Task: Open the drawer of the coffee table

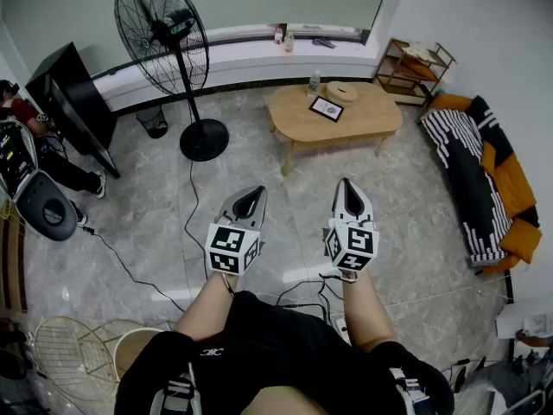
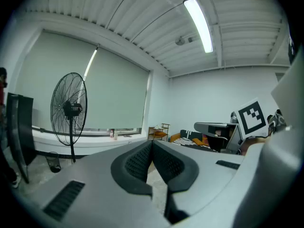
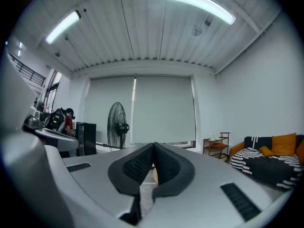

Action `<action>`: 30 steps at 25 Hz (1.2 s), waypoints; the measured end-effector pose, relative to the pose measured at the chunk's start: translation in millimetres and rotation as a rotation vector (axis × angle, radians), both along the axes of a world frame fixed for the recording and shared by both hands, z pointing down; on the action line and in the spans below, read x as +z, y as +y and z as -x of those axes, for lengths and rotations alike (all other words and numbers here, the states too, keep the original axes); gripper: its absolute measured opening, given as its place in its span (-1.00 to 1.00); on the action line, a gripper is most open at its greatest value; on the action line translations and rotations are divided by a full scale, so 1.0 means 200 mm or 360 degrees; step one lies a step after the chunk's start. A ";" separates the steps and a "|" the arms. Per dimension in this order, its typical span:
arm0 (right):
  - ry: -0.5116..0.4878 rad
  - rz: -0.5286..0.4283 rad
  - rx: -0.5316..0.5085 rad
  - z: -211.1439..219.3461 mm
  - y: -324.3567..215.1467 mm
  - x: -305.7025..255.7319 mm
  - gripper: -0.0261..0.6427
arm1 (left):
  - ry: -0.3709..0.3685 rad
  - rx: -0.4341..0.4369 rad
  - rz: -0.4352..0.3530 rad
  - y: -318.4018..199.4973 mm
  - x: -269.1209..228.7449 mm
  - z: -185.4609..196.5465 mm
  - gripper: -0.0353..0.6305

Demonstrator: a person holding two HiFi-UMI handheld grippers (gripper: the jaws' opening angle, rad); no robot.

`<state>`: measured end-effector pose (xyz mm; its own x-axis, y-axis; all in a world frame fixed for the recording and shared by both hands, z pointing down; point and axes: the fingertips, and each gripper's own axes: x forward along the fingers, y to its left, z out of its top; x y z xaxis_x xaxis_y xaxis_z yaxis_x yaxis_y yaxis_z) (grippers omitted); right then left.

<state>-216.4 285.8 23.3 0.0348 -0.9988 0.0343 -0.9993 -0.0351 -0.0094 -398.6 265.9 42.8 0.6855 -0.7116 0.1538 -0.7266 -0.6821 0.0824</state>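
Note:
A low wooden coffee table [image 1: 304, 121] stands across the room, well ahead of both grippers; no drawer shows from this angle. On it lie a framed picture [image 1: 327, 108], a round tan object [image 1: 342, 92] and a small bottle [image 1: 314, 82]. My left gripper [image 1: 251, 196] and right gripper [image 1: 346, 188] are held side by side in front of the person, far short of the table, both shut and empty. In the left gripper view the jaws [image 2: 152, 143] meet at the tips, with the right gripper's marker cube [image 2: 251, 118] at the right. The right gripper view shows its jaws [image 3: 154, 147] closed, a sliver of the table behind them.
A tall black floor fan [image 1: 164, 33] stands left of the table, its cable [image 1: 187, 223] trailing over the tiled floor. A sofa with orange and striped cushions [image 1: 484, 171] lines the right wall, a small shelf [image 1: 415, 67] in the corner. A person sits far left [image 1: 26, 115].

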 end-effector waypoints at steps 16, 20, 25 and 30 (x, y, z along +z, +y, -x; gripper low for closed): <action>-0.0046 -0.0112 0.0088 -0.20 0.39 -0.12 -0.88 | -0.0009 0.0115 -0.0101 0.33 -0.16 -0.27 -0.84; -0.0041 -0.0109 0.0112 -0.26 0.46 -0.12 -0.88 | -0.0008 0.0140 -0.0118 0.37 -0.17 -0.32 -0.84; -0.0008 -0.0103 0.0138 -0.34 0.52 -0.11 -0.88 | 0.0013 0.0179 -0.0100 0.42 -0.16 -0.44 -0.84; -0.0007 -0.0108 0.0160 -0.44 0.56 -0.10 -0.88 | 0.0004 0.0224 -0.0104 0.45 -0.15 -0.57 -0.84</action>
<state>-127.5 397.3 2.8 0.1349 -0.9903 -0.0328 -0.9908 -0.1343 -0.0193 -283.8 356.3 12.6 0.7795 -0.6170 0.1085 -0.6233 -0.7812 0.0359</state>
